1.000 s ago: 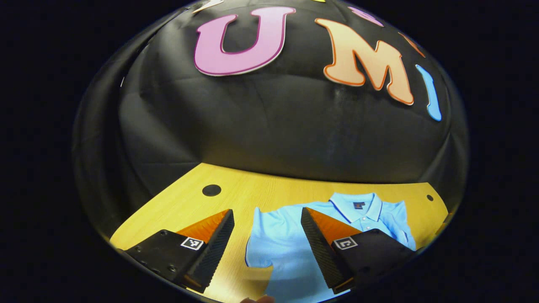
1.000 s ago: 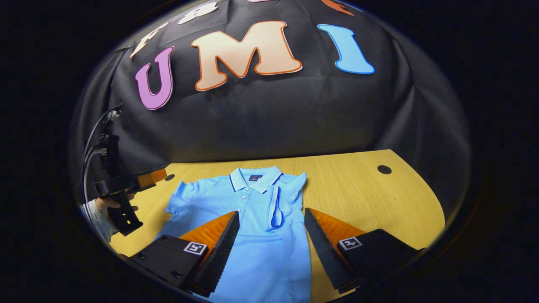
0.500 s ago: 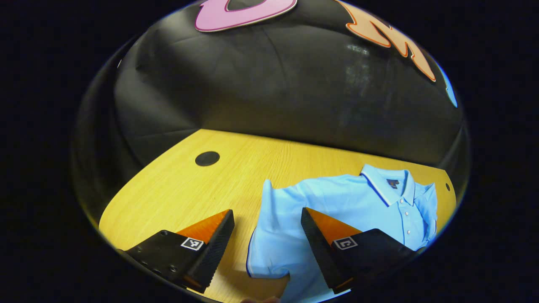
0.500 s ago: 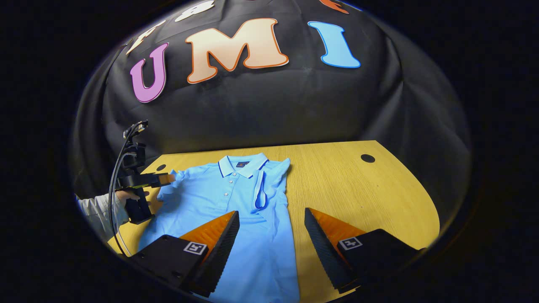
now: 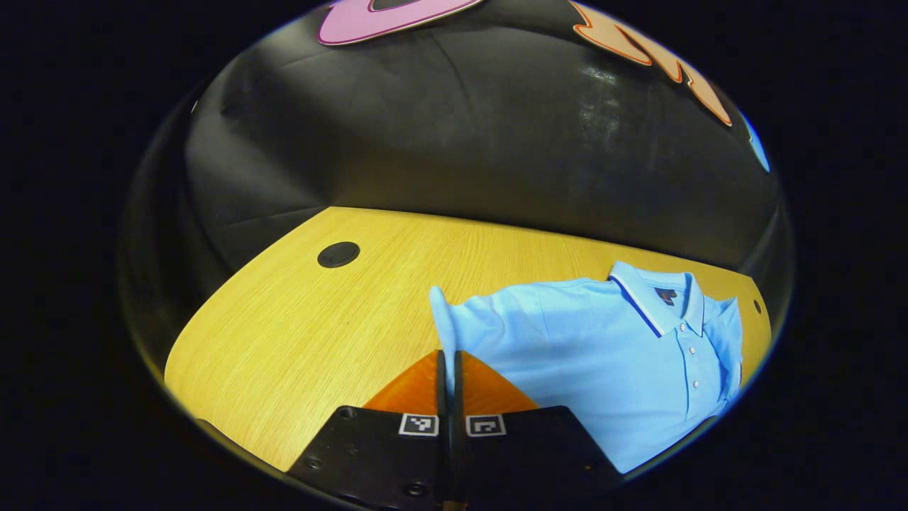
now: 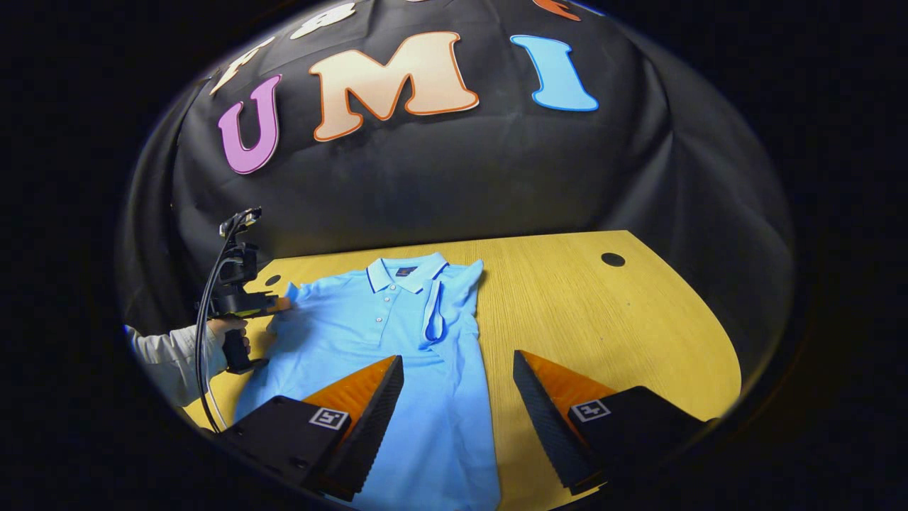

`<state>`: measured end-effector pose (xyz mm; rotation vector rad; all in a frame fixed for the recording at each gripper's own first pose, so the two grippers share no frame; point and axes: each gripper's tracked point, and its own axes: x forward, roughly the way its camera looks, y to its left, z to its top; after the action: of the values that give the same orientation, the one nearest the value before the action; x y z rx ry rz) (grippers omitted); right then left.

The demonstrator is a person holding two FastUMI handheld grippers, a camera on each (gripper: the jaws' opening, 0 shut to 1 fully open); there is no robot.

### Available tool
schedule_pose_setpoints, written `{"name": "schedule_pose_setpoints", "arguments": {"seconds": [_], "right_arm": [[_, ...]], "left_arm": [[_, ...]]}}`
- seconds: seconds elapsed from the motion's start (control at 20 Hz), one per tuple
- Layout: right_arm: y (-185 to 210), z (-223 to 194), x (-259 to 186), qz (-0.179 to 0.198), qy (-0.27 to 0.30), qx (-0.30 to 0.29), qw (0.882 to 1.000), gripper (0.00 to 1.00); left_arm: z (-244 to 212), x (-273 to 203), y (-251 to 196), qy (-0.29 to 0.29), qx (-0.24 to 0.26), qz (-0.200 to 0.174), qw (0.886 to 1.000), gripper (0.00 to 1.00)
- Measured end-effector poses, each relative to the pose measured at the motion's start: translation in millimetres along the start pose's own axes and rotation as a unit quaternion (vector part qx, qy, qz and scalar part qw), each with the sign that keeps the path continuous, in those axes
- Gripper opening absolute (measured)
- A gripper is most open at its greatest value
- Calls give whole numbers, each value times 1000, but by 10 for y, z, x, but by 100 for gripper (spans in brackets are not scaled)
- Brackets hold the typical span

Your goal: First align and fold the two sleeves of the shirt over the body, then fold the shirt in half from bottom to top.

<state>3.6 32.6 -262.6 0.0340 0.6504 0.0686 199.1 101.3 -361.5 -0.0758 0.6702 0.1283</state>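
A yellow wood-grain table (image 6: 603, 326) with round dark holes at its far corners carries a light blue polo shirt (image 6: 397, 369), lying flat toward nine o'clock.

Black left gripper (image 6: 280, 304): pistol grip, looped black cables, camera on top. Person's light grey long sleeve (image 6: 167, 353). Square fiducial markers on finger mounts.

Right tongs (image 6: 457, 369) gape above the shirt (image 6: 397, 355).
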Motion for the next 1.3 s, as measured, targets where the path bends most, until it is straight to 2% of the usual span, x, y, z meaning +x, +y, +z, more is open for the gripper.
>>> {"name": "schedule_pose_setpoints", "arguments": {"seconds": [0.1, 0.2, 0.45, 0.85, 1.2, 1.3], "right_arm": [[-59, 53, -77, -2, -8, -3, 1000, 97], [-122, 99, -141, -5, -14, -3, 1000, 97], [-276, 141, -268, -11, -23, 6, 1000, 97], [-541, 121, -432, -30, -26, 15, 999, 97], [-634, 55, -443, -38, -21, 22, 999, 97], [-635, 58, -438, -38, -20, 21, 999, 97]], "left_arm": [[94, -54, -60, -12, 3, 0, 1000, 0], [312, -135, -224, -40, 1, -17, 999, 0], [504, -317, -705, -51, 27, -47, 997, 0], [329, -417, -1520, -28, 34, -102, 994, 0], [33, -398, -1951, -10, 84, -117, 990, 0], [0, -402, -2016, -13, 79, -124, 989, 0]]}}
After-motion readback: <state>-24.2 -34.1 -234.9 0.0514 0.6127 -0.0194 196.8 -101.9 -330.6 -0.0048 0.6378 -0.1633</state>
